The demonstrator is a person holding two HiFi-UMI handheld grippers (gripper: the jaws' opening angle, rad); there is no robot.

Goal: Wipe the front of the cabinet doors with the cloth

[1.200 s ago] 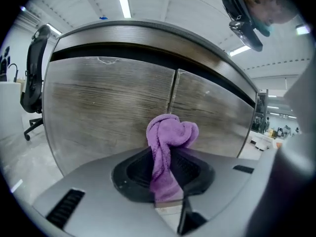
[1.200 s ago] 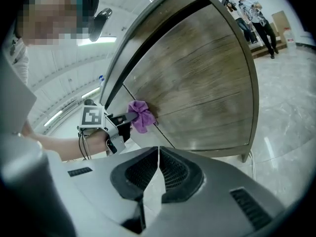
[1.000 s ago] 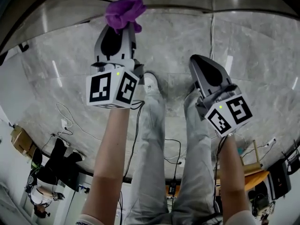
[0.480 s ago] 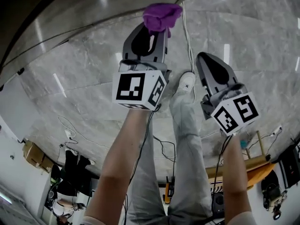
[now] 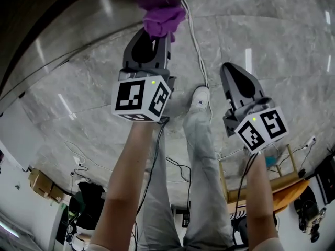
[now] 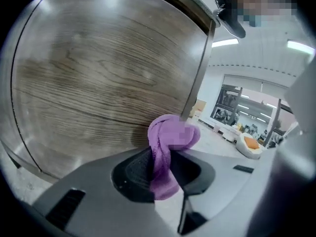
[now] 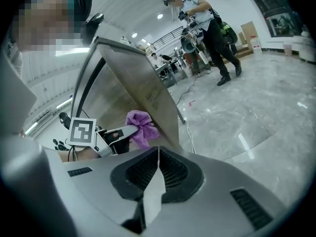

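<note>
Left gripper [image 6: 159, 169] clamped on the purple cloth [image 6: 172, 135], whose bunched end sits against the wood-grain cabinet door [image 6: 94, 78] near its edge; cloth judged light, soft and compliant, best pinched mid-bunch; right gripper [image 7: 156, 169] closed on nothing.

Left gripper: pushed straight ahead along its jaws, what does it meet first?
The wood-grain cabinet door, near its edge. The left gripper is shut on the purple cloth, whose bunched end leads and looks at or almost against the door; exact gap unclear.
</note>
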